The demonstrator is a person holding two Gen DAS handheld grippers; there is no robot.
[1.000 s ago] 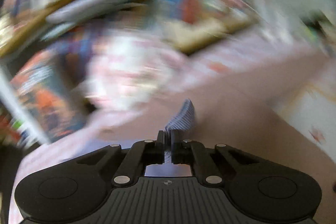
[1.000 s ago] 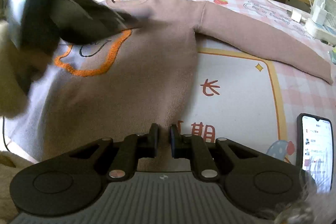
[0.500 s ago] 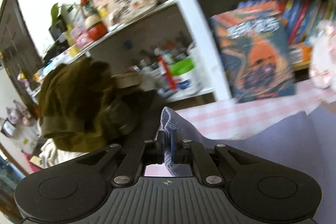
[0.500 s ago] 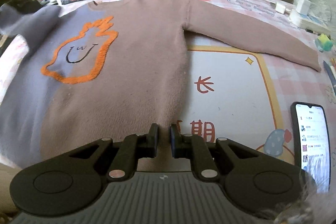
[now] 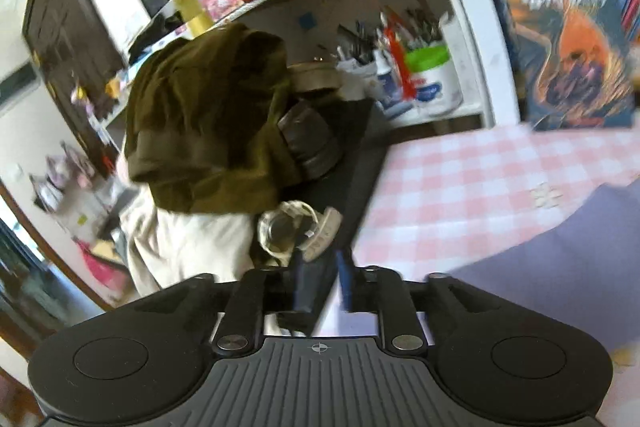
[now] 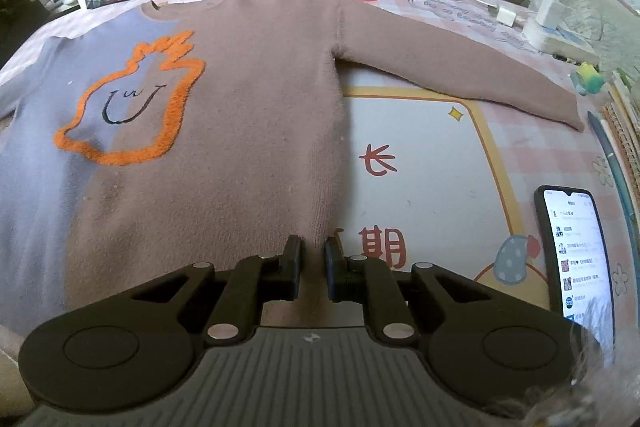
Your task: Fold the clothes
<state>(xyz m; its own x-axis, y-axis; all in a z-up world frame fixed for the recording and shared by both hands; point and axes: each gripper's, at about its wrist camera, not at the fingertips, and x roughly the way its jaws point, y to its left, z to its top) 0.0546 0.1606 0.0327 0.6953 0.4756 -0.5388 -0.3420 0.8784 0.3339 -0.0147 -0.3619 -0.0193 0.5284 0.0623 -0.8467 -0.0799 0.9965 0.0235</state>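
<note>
Mauve sweater point(image 6: 248, 131) hem seemingly pinched, right claw point(image 6: 312, 269).

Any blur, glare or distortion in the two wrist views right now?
Left wrist view: motion-smeared throughout, the checked cloth and lavender sleeve soft, the white wall at upper left washed out, shelf lines bowed by the fisheye. Right wrist view: sharp on the sweater and its orange outline; the phone screen glows bright; table edges curve toward the corners, and a blurry fringe smears the lower right.
</note>
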